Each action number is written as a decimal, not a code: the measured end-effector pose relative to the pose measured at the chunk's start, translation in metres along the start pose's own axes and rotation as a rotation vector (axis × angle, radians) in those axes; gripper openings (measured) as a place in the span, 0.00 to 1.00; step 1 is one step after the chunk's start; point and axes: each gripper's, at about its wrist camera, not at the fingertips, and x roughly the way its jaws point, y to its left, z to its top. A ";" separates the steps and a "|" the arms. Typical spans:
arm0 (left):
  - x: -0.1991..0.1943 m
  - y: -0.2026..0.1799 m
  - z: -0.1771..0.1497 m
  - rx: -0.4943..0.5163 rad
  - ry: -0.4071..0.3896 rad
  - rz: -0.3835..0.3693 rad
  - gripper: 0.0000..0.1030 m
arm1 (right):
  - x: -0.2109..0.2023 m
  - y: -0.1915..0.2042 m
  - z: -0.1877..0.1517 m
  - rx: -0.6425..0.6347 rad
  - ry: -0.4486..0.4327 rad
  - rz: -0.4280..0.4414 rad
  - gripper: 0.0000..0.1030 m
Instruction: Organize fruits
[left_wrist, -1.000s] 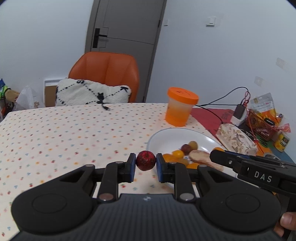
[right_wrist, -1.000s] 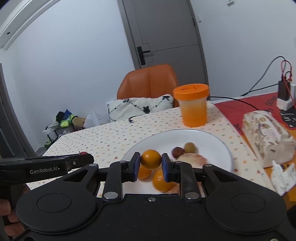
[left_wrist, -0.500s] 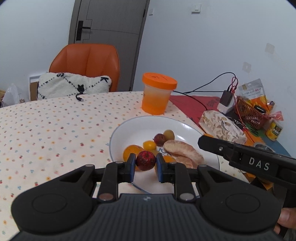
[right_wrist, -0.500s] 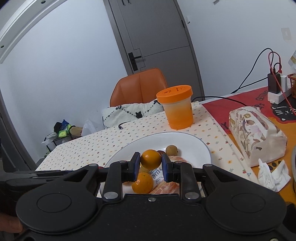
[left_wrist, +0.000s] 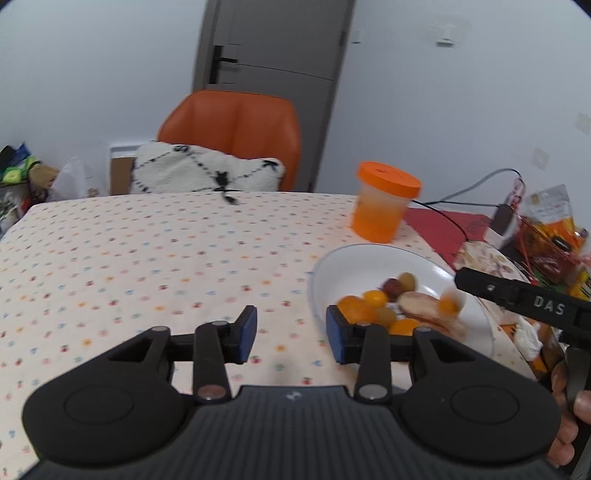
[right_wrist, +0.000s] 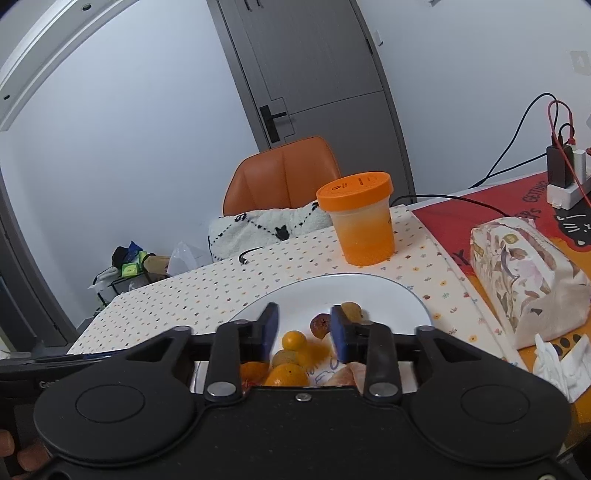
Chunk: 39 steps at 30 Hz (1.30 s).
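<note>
Both the left gripper (left_wrist: 291, 330) and the right gripper (right_wrist: 303, 332) have fingers spread, empty. Fruits (right_wrist: 293, 340) sit piled on the white plate (right_wrist: 369, 291); round ones could easily roll off onto the counter (left_wrist: 147, 258).

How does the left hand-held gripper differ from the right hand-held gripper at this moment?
The left hand-held gripper is over the spotted tablecloth, beside the white plate; the right hand-held gripper is above the plate's fruit. The left is spread wider than the right. Both are open and hold nothing.
</note>
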 end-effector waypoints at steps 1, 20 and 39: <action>-0.001 0.004 0.000 -0.010 -0.002 0.004 0.44 | 0.000 0.001 0.000 0.001 -0.003 0.004 0.47; -0.043 0.035 -0.008 -0.057 -0.016 0.079 0.87 | -0.024 0.027 -0.016 0.005 0.057 0.062 0.76; -0.099 0.043 -0.028 -0.039 -0.027 0.102 1.00 | -0.082 0.050 -0.028 -0.002 0.049 0.103 1.00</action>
